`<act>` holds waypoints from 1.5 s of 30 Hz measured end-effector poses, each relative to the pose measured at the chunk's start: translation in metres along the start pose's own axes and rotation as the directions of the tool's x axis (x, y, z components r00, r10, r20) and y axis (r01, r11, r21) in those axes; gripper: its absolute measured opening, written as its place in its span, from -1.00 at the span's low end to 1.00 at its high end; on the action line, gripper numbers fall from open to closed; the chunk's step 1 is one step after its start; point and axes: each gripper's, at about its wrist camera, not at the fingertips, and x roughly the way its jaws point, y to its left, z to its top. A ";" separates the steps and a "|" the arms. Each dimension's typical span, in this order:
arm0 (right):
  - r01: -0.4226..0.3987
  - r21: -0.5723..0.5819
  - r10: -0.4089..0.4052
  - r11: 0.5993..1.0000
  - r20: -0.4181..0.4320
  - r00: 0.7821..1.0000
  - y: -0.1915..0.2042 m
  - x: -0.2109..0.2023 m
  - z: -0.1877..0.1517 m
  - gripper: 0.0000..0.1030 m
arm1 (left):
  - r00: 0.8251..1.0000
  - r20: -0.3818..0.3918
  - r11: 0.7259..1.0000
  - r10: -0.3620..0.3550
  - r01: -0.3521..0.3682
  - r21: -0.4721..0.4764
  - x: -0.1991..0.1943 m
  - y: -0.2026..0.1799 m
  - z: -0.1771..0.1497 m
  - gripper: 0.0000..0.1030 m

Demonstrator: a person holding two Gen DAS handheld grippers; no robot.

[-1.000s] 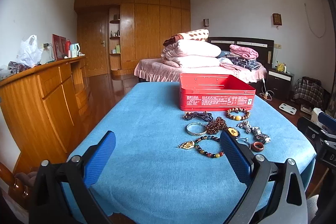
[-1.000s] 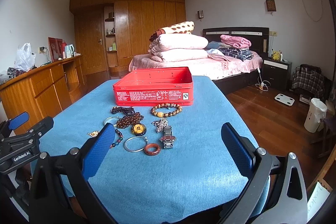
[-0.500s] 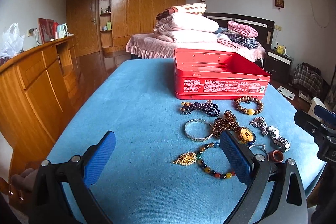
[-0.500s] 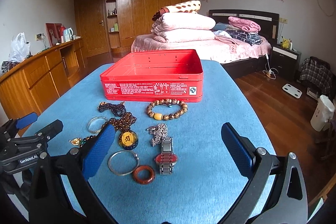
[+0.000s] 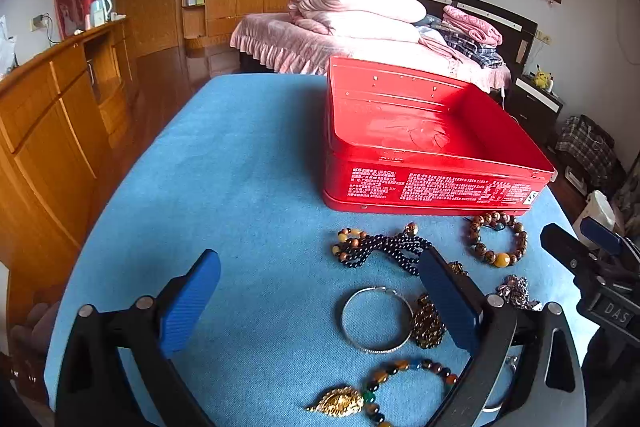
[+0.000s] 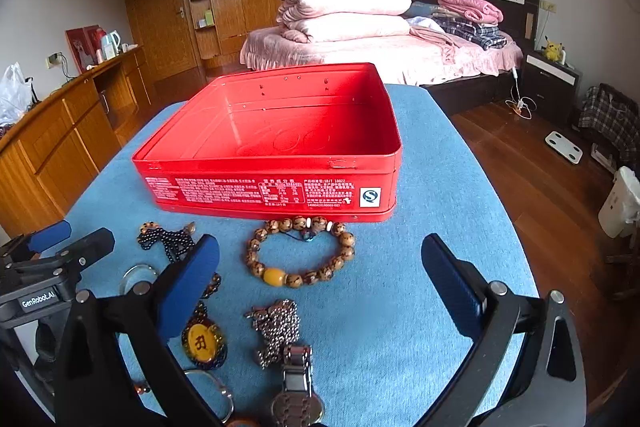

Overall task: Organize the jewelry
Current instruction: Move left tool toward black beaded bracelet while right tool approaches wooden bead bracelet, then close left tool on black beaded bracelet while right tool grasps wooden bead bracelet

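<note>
Bedroom table [image 5: 224, 163] in blue cloth: red tin [image 6: 280, 131] sits empty mid-table, jewelry scattered along the near edge. Both grippers, left [image 5: 320, 301] and right [image 6: 320, 283], hover spread wide, nothing gripped. Next, probably, pinching the wooden bead bracelet [image 6: 300, 253].

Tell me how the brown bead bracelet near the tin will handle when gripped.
The brown bead bracelet is strung beads, so it probably sags rather than holding its ring. The round, glossy beads may slip between pads. It looks light.

Folded quilts [image 6: 344, 11] are stacked on a bed [image 6: 400, 61]. A wooden sideboard [image 5: 52, 115] stands along the wall. A white bin [image 6: 622, 203] sits on the floor.
</note>
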 end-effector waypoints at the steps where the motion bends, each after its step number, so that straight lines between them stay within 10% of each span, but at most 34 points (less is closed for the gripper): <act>1: -0.001 0.001 0.001 1.000 -0.006 1.000 0.000 0.004 0.002 0.90 | 1.000 -0.010 1.000 0.000 0.000 0.000 0.004 -0.001 0.002 0.88; 23: -0.017 0.072 0.024 0.997 -0.102 0.994 -0.007 0.040 0.004 0.90 | 0.996 -0.090 1.000 0.000 0.000 0.002 0.045 -0.017 0.005 0.78; 30: -0.019 0.070 0.025 0.997 -0.090 0.996 -0.008 0.037 0.004 0.90 | 0.994 -0.095 0.998 -0.062 0.065 0.020 0.046 -0.022 0.005 0.05; 40: -0.019 0.060 0.024 0.998 -0.087 0.996 -0.005 0.037 0.004 0.88 | 0.998 -0.036 0.997 -0.045 0.047 0.063 0.037 -0.031 0.007 -0.54; 45: -0.022 0.068 0.030 0.997 -0.110 0.993 -0.003 0.041 0.003 0.48 | 0.999 -0.025 0.997 -0.044 0.046 0.064 0.038 -0.031 0.007 -0.55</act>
